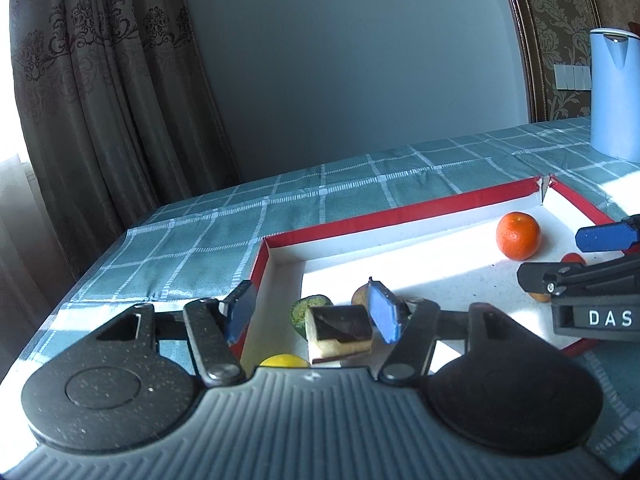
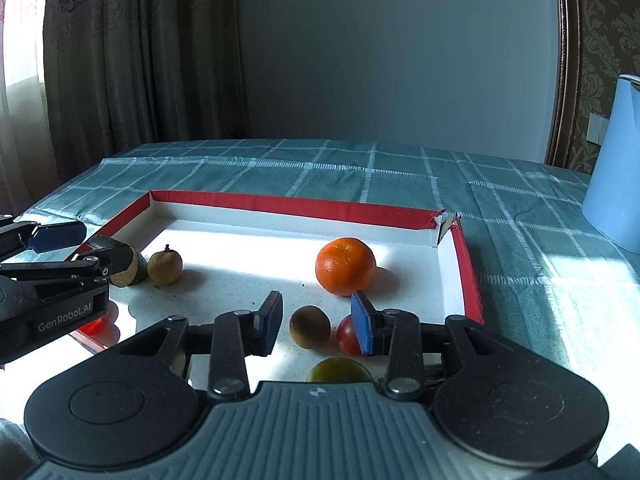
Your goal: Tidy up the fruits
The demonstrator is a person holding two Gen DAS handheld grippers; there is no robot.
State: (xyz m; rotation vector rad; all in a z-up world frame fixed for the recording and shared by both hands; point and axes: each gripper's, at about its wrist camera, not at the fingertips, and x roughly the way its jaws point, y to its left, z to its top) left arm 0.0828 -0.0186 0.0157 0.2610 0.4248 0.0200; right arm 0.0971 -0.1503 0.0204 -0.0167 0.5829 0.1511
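the red-rimmed tray (image 2: 256, 201) lies on a teal checked tablecloth (image 2: 320, 164), with a pale blue kettle (image 2: 614, 168) off at about 2 o'clock from it. seen from the right wrist, the right gripper (image 2: 316, 322) hangs over the tray's near part with its fingers apart and gripping nothing; a brown round fruit (image 2: 309, 326) sits in the gap, touching neither pad, and a small red fruit (image 2: 347, 335) lies just behind the blue right pad. the orange (image 2: 345, 266) rests at 12 o'clock from that gap, near the tray's far right corner. a greenish-yellow fruit (image 2: 339, 370) peeks out at 6 o'clock, half hidden by the gripper body. at 9 o'clock a small tan fruit (image 2: 165, 266) sits beside a cut green piece (image 2: 130, 270).

from the left wrist, the left gripper (image 1: 314, 314) is likewise spread, over the tray's left end. a dark-skinned, pale-fleshed chunk (image 1: 340, 330), possibly eggplant, lies between the pads; it looks free of them. a yellow fruit (image 1: 284, 361) shows at 6 o'clock.
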